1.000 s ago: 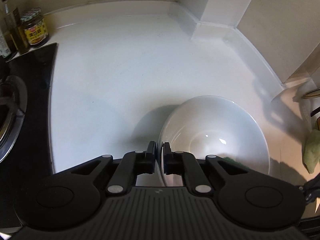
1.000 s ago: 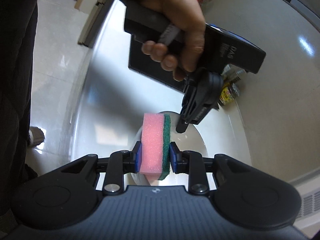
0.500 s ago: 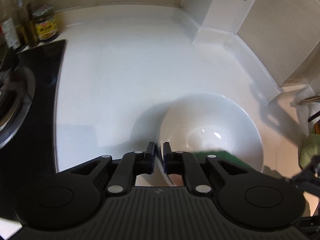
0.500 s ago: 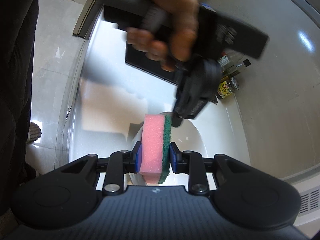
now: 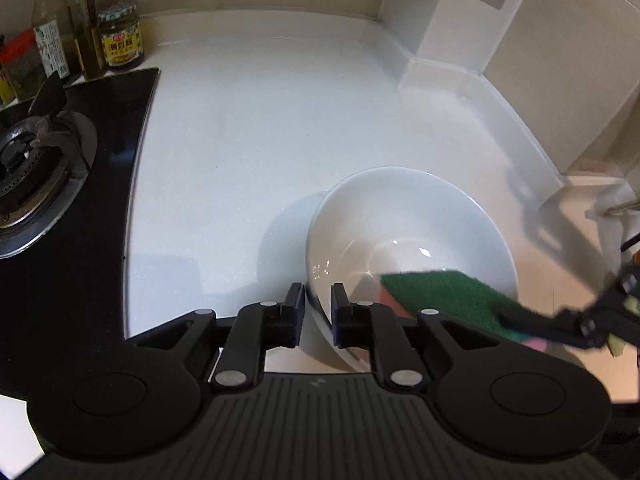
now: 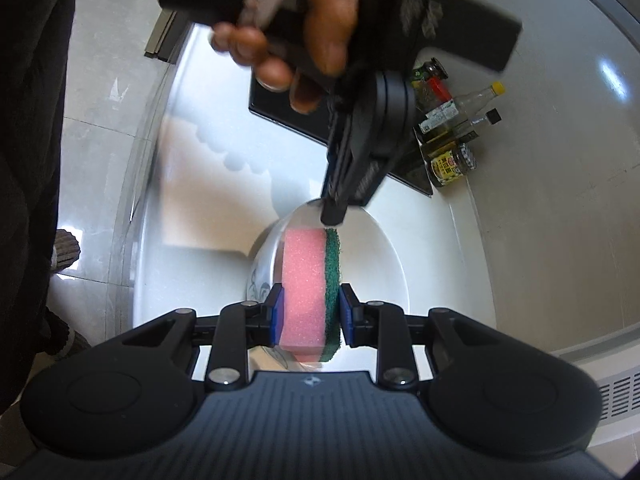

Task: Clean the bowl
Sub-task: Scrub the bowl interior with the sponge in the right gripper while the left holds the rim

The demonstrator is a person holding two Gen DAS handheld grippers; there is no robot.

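Note:
A white bowl (image 5: 412, 216) is tilted above the white counter. My left gripper (image 5: 317, 305) is shut on its near rim, one finger inside and one outside. In the right wrist view the bowl (image 6: 372, 264) is below the left gripper (image 6: 333, 212), which pinches its far rim. My right gripper (image 6: 311, 313) is shut on a pink sponge with a green scrub side (image 6: 310, 280). The sponge reaches into the bowl. In the left wrist view the sponge (image 5: 444, 294) enters from the right with its green face up, over the bowl's inside.
A black gas hob (image 5: 60, 184) lies left of the bowl. Bottles and a jar (image 5: 120, 36) stand at the back left by the wall. White counter (image 5: 260, 120) stretches behind the bowl to a wall corner (image 5: 432, 52). The counter's front edge and floor (image 6: 100, 92) show left.
The sponge has moved further into the bowl and now shows large in the left wrist view. The left gripper and bowl have lifted and shifted, so the hob and bottles are more in view.

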